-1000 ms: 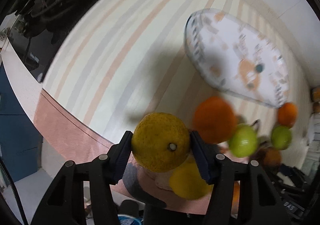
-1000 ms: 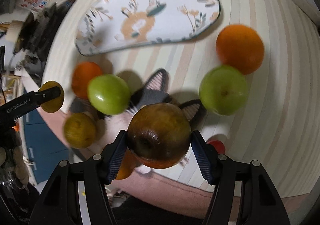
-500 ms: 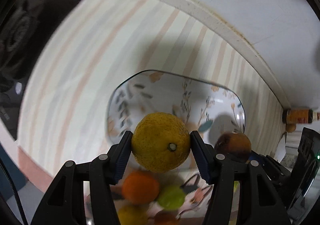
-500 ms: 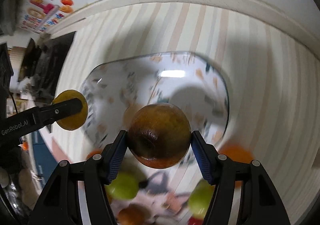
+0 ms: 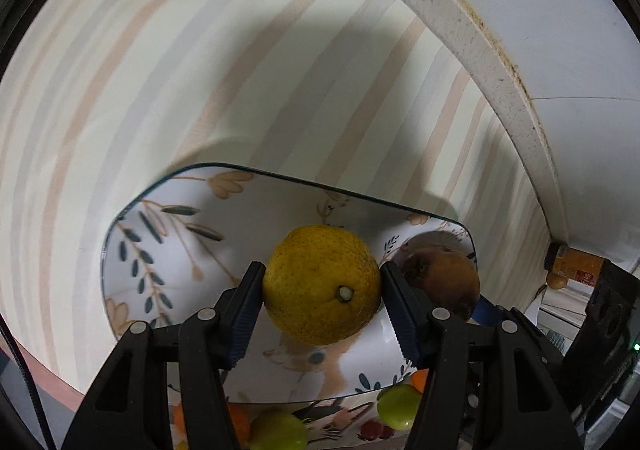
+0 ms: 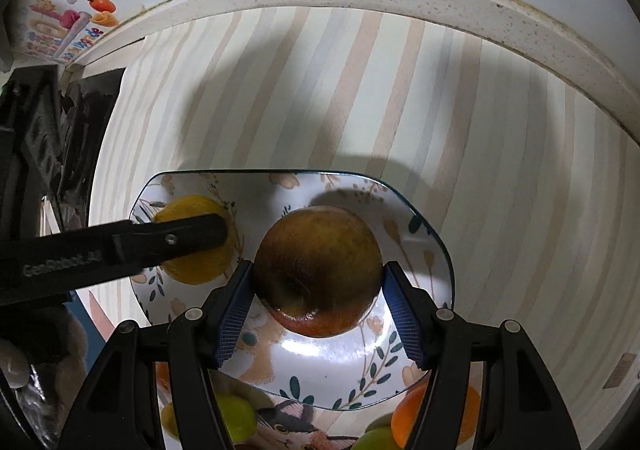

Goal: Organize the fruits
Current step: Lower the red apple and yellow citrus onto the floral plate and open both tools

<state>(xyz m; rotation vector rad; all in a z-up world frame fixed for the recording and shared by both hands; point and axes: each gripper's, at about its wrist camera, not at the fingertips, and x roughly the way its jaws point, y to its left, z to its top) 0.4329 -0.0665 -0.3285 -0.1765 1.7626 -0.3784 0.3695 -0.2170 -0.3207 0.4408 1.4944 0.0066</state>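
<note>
With our left gripper clamped on the lemon and our right gripper on the apple above the plate, careless release could roll them off.

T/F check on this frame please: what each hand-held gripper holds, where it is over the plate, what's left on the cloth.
1. The left hand-held gripper is shut on a yellow citrus. True.
2. The right hand-held gripper is empty. False: it is shut on a brownish apple.
3. Both fruits are over the plate. True.
4. The plate has a plain white surface. False: it carries a leaf and flower print.
5. Green fruit and an orange lie on the cloth near the plate's close edge. True.
6. The plate sits on bare wood. False: it sits on a striped cloth.
</note>
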